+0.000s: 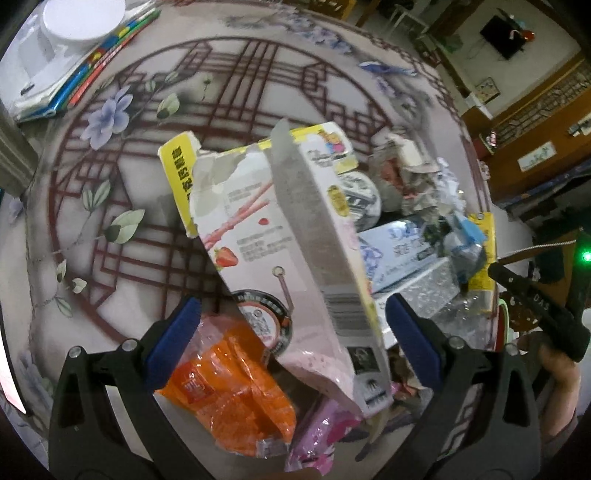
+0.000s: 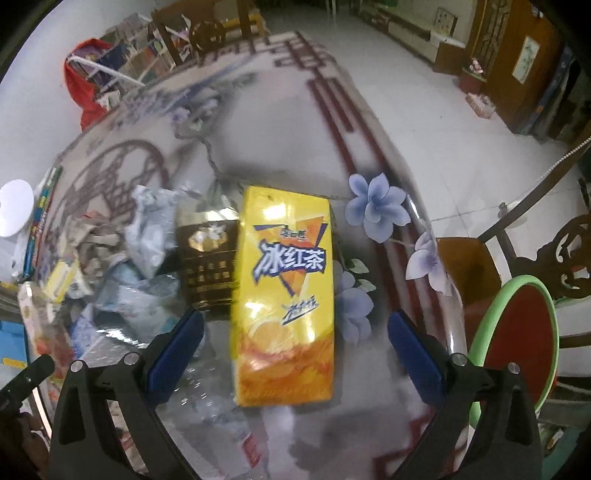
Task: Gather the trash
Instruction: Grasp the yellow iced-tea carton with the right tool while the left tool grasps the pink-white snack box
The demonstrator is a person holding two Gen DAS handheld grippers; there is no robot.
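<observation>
In the left wrist view my left gripper (image 1: 290, 321) is open over a torn pink and white snack box (image 1: 295, 240), which lies between its blue pads. An orange wrapper (image 1: 229, 391) and a pink wrapper (image 1: 317, 439) lie under it. In the right wrist view my right gripper (image 2: 295, 332) is open around a yellow iced tea carton (image 2: 284, 295) lying flat on the table. A dark brown cigarette pack (image 2: 208, 266) lies just left of the carton, with crumpled paper (image 2: 147, 229) and a clear plastic bottle (image 2: 221, 406) nearby.
The flowered tablecloth (image 1: 147, 147) covers the table. Books and a white round lid (image 1: 81, 18) sit at the far left. More crumpled trash (image 1: 417, 177) and a tissue pack (image 1: 399, 251) lie to the right. A green-rimmed red bin (image 2: 517, 339) stands beside the table, next to a wooden chair (image 2: 554, 251).
</observation>
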